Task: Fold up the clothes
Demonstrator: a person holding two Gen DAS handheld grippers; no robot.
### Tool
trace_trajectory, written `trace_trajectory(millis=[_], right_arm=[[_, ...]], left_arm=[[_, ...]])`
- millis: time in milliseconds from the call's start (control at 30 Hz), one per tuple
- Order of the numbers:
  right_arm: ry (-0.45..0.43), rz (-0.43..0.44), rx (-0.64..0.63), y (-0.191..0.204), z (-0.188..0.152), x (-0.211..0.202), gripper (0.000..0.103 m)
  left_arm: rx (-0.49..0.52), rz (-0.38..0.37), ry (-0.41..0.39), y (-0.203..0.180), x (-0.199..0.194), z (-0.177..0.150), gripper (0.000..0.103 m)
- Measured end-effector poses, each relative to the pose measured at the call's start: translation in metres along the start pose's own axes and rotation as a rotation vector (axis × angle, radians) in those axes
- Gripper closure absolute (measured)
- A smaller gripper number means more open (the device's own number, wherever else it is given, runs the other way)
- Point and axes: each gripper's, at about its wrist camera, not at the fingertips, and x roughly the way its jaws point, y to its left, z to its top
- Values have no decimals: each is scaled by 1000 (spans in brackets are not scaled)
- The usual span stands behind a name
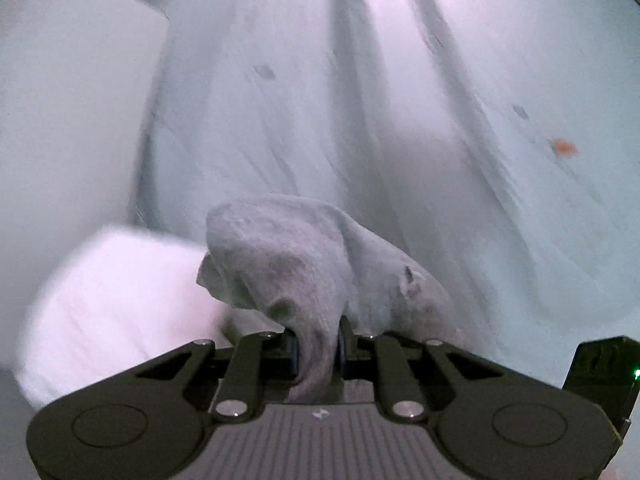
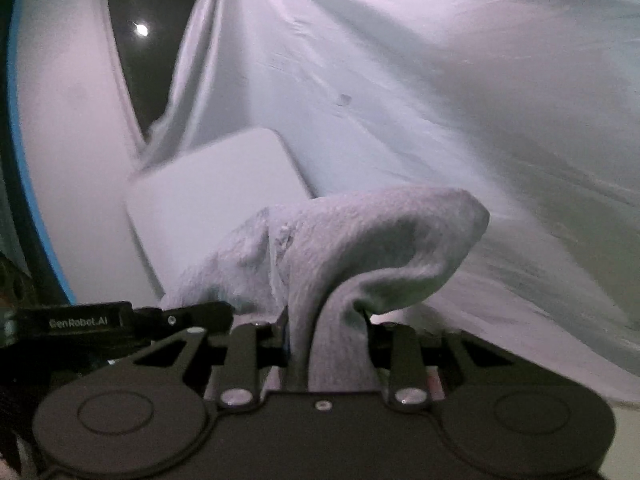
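The left gripper (image 1: 316,346) pinches a bunch of pale garment (image 1: 304,264) between its fingers. The right gripper (image 2: 326,344) clamps another bunch of it, blurred cloth stretching beyond.

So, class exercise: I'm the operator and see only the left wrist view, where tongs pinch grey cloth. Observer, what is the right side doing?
Observer: The right tongs are also shut on a bunch of grey cloth.
Operator: Anything beside it that I lack?
Observer: A dark window with a bright spot of light, upper left.
Operator: Anything lower down?
Observer: A black bar lettered GenRobot.AI, left of the tongs.
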Motion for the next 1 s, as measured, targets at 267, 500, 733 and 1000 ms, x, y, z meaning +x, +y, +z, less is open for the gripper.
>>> trace_trajectory(millis=[267, 500, 733, 1000], right_arm=[[79, 40, 203, -5, 28, 146, 48], [272, -195, 326, -78, -35, 209, 27], [261, -202, 266, -84, -41, 194, 14], [143, -289, -64, -25, -34, 128, 0]], left_arm=[[-63, 196, -41, 99, 40, 69, 59], [-260, 572, 170, 202, 115, -7, 41], [-291, 524, 73, 198, 91, -38, 20], [152, 609, -142, 92, 43, -49, 0]])
